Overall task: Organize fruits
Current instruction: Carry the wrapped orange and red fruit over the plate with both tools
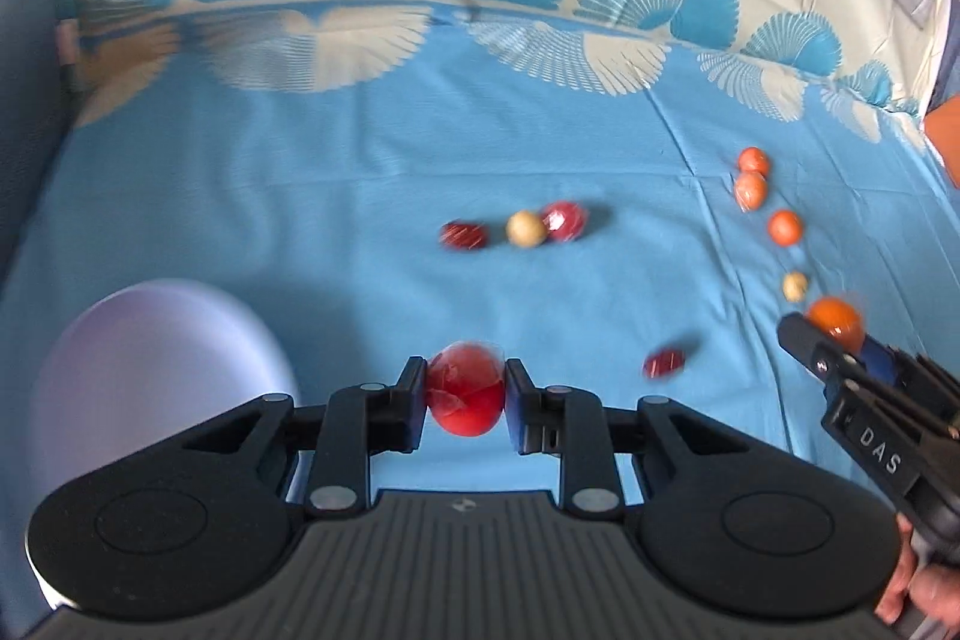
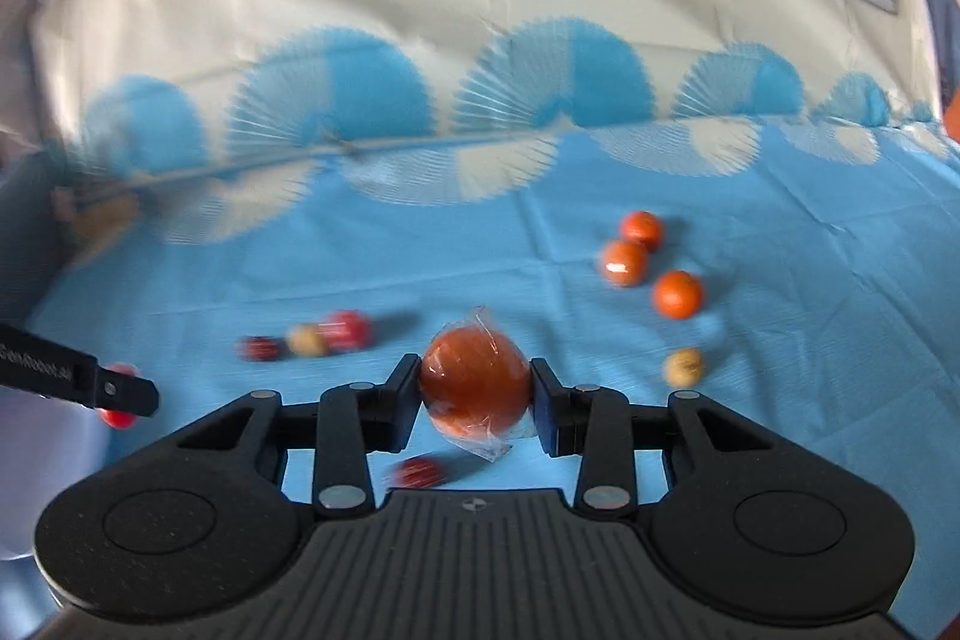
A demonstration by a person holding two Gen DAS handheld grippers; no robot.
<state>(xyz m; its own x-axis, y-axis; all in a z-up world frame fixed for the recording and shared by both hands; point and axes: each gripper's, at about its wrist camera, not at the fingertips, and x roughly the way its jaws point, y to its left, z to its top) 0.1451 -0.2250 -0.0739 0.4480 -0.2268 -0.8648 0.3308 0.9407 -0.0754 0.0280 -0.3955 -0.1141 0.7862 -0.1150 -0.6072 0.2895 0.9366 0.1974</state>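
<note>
While the rest of the fruit sits scattered on the blue-clothed bench (image 1: 300, 196), the left hand-held gripper (image 1: 465, 391) is pinching a red fruit (image 1: 465, 397) up off the cloth beside a pale plate (image 1: 150, 370), and the right hand-held gripper (image 2: 475, 391) is clamped on a plastic-wrapped orange (image 2: 474, 379), also lifted.

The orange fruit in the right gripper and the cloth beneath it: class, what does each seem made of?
Orange fruit: smooth and glossy, wrapped in clear plastic film, judging by the crinkled corners and glare; real or imitation is unclear. Blue cloth: probably thin plastic sheeting, given its sharp fold creases and faint sheen.
</note>
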